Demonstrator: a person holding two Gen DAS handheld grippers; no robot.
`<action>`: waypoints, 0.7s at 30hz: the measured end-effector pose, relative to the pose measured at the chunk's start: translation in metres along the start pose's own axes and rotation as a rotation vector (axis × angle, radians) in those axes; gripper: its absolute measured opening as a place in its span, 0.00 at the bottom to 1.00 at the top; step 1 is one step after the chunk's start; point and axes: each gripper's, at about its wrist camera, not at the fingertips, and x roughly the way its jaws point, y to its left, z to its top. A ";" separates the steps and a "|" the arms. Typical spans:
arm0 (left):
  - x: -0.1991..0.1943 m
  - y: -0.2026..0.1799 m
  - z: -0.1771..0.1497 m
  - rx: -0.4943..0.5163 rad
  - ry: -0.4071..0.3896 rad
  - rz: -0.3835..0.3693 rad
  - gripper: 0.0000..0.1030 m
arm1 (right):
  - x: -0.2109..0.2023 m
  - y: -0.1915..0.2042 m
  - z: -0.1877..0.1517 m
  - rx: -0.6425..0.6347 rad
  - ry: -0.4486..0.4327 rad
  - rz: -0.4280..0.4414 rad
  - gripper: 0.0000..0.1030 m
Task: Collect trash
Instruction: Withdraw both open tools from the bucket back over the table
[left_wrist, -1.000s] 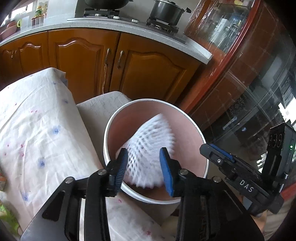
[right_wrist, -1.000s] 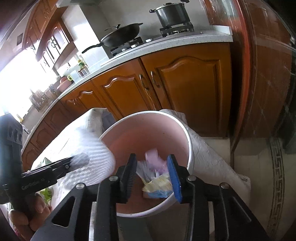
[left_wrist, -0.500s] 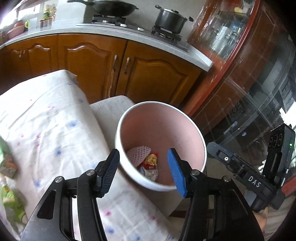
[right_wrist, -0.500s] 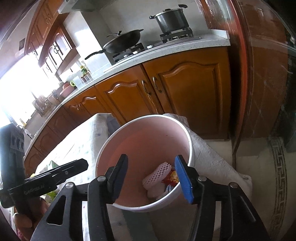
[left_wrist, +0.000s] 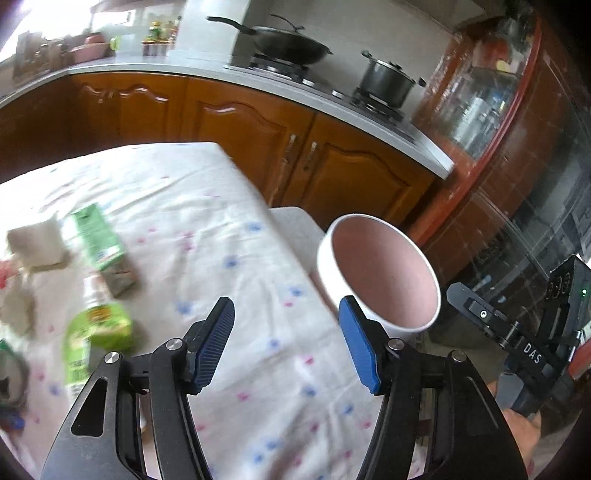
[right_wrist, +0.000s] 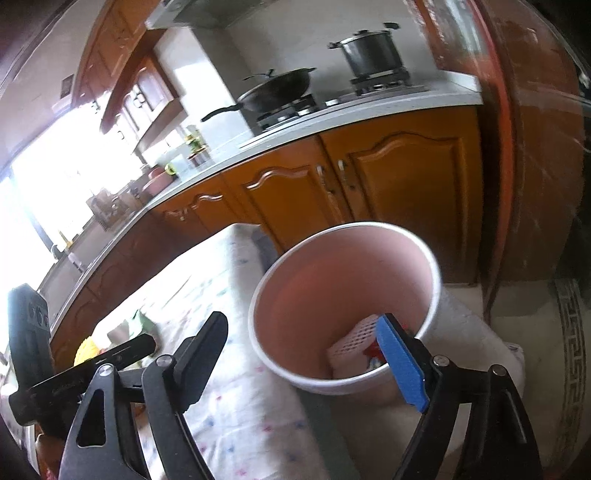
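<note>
Both the left gripper (left_wrist: 286, 341) and right gripper (right_wrist: 301, 363), jaws just opened wide and empty, hover by the pink bin (right_wrist: 437, 291) while a light, crushable green carton (left_wrist: 101, 247) on the worktop (left_wrist: 207, 221) invites a gentle hold across its flat sides.

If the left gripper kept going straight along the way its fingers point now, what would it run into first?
Most likely the cloth-covered table. The left gripper is open with nothing between its jaws, which have just been opening, and bare tablecloth fills the gap. The pink bin sits to its right, the green bottle to its left. Depth is uncertain.
</note>
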 end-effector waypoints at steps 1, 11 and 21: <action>-0.003 0.003 -0.002 -0.005 -0.003 0.004 0.61 | 0.001 0.007 -0.002 -0.011 0.003 0.009 0.82; -0.049 0.067 -0.021 -0.077 -0.062 0.087 0.62 | 0.018 0.071 -0.024 -0.107 0.051 0.099 0.82; -0.081 0.123 -0.037 -0.159 -0.104 0.154 0.64 | 0.031 0.121 -0.040 -0.180 0.087 0.167 0.82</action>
